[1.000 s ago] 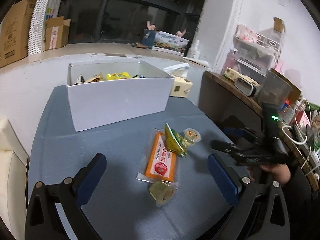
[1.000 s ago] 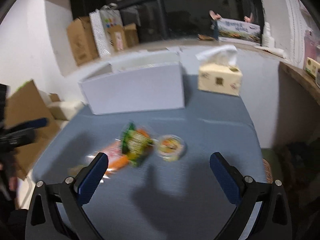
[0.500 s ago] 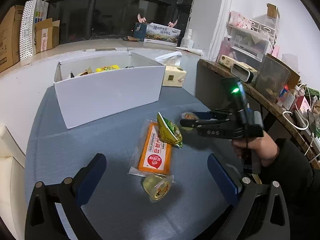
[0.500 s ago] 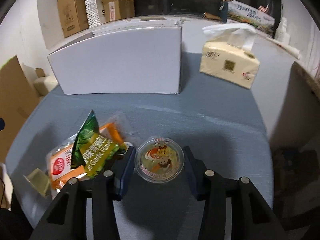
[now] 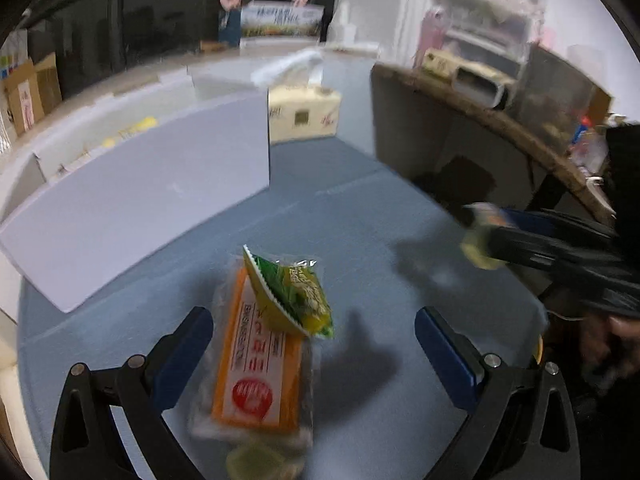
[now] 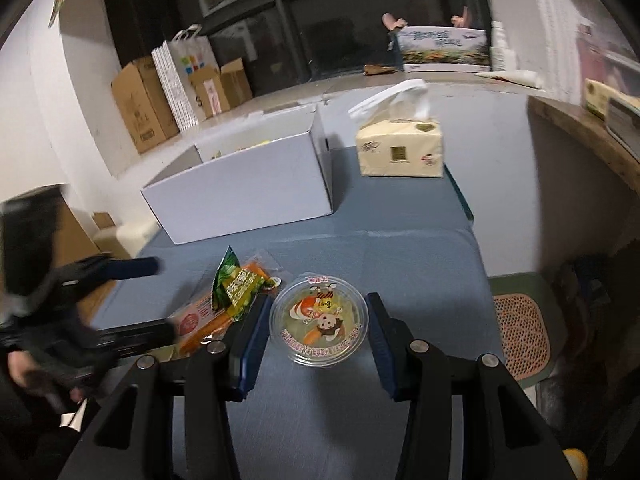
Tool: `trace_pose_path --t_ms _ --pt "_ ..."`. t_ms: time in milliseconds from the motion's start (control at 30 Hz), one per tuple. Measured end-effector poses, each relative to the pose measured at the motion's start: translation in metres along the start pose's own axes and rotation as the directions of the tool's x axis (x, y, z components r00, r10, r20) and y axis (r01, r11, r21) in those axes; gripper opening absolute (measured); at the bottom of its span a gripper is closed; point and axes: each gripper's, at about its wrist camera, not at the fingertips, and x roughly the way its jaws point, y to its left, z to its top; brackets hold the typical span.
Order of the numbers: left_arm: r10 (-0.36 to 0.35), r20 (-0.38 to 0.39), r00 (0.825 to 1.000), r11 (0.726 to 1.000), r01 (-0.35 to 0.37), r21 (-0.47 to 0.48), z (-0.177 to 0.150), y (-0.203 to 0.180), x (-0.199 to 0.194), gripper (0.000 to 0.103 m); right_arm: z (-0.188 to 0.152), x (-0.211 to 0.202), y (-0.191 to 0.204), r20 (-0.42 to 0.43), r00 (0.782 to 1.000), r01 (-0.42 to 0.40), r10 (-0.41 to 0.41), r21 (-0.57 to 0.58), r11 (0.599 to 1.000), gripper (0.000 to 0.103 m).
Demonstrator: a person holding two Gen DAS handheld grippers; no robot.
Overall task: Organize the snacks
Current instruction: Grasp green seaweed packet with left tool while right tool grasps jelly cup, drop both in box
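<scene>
My right gripper [image 6: 318, 330] is shut on a round jelly cup [image 6: 319, 319] and holds it above the blue table; it also shows at the right of the left wrist view [image 5: 482, 236]. My left gripper [image 5: 314, 338] is open, low over an orange snack packet [image 5: 256, 368] with a green triangular snack bag [image 5: 294, 298] lying on it. A small clear jelly cup [image 5: 256, 458] lies just below the packet. The white snack box [image 6: 248, 184] stands at the back with several snacks inside.
A tissue box [image 6: 400, 150] sits on the table's [image 6: 400, 240] back right. A wooden shelf [image 5: 500, 128] with clutter runs along the right. Cardboard boxes [image 6: 140, 104] and a paper bag [image 6: 178, 80] stand on the far ledge.
My right gripper closed on the jelly cup and lifted it off the table. My left gripper moved forward and down over the orange packet and green bag.
</scene>
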Motion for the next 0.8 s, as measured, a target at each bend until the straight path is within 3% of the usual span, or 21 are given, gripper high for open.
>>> trace_pose_path --t_ms 100,133,167,200,267,333,500,667,800 --pt "0.025 -0.065 0.998 0.999 -0.027 -0.033 0.006 0.008 0.030 0.102 -0.005 -0.008 -0.004 0.007 1.000 -0.003 0.003 0.012 1.000 0.051" --pt "0.042 -0.084 0.996 0.999 -0.044 -0.030 0.007 0.010 0.036 0.096 -0.006 -0.009 -0.005 0.005 1.000 -0.009 0.008 0.018 1.000 0.051" --pt "0.036 -0.079 0.996 0.999 -0.038 -0.026 0.007 0.011 0.038 0.065 -0.007 -0.010 -0.005 0.006 1.000 -0.011 0.011 0.022 1.000 0.051" --pt "0.019 -0.074 0.997 0.999 -0.021 -0.034 0.007 0.013 0.038 0.045 -0.008 -0.010 -0.005 0.006 1.000 -0.007 0.006 0.023 1.000 0.051" --pt "0.032 -0.033 0.999 0.998 -0.033 -0.050 0.006 0.014 0.029 0.043 -0.010 -0.008 -0.005 -0.001 1.000 -0.014 0.014 0.026 1.000 0.051" --pt "-0.004 0.027 1.000 0.998 0.006 -0.058 0.004 0.016 0.011 0.042 -0.011 -0.008 -0.003 -0.002 1.000 -0.022 0.022 0.025 0.999 0.051" --pt "-0.028 0.152 0.988 0.993 0.044 -0.106 -0.001 0.029 -0.042 0.042 -0.009 -0.006 0.008 0.005 0.999 -0.049 0.049 0.010 0.999 0.051" --pt "0.021 0.261 0.965 0.985 0.024 -0.168 0.005 0.064 -0.093 0.042 0.010 0.004 0.030 0.017 0.994 -0.110 0.110 -0.026 0.994 0.051" --pt "0.070 0.313 0.947 0.979 -0.005 -0.203 0.026 0.099 -0.116 0.042 0.049 0.018 0.054 0.059 0.983 -0.171 0.174 -0.058 0.984 0.051"
